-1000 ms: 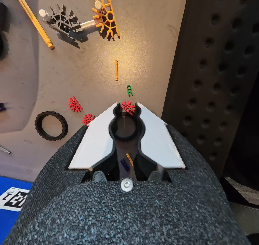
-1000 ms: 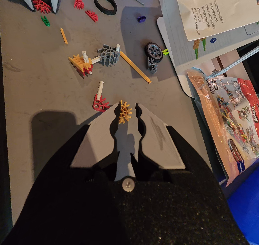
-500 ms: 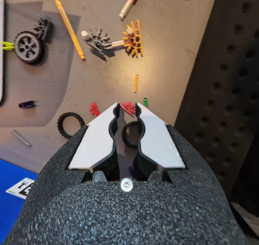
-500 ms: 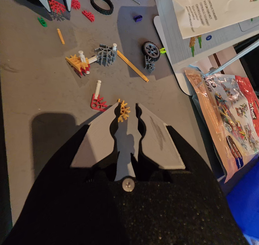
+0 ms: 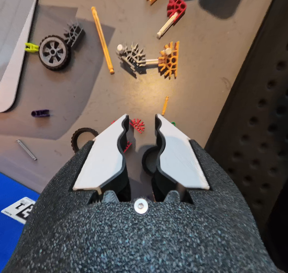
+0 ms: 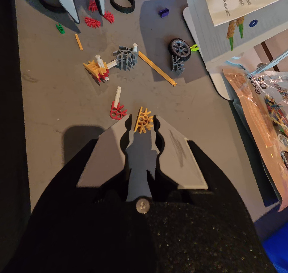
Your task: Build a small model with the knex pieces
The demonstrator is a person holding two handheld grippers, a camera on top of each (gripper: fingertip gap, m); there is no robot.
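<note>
Between the spread tips of the left tool (image 5: 141, 117) lies a small red connector (image 5: 138, 125) on the grey worktop (image 5: 140, 90), slightly left of centre, gripped by neither tip. Seen from the right wrist, the right tool (image 6: 142, 117) stands apart around a yellow connector (image 6: 143, 121) (contact unclear), its flat edge running lengthwise.

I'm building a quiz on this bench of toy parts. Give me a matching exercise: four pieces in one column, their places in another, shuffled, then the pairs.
Things:
1. yellow fan-shaped plastic connector
2. small red snowflake connector
3. grey spoked wheel with black tyre
4. purple plastic clip

Places:
A. beside a lime-green clip
B. between the right gripper fingers
C. alone near the booklet edge
D. ahead of the open left gripper

Pairs: 1-B, 2-D, 3-A, 4-C
</note>
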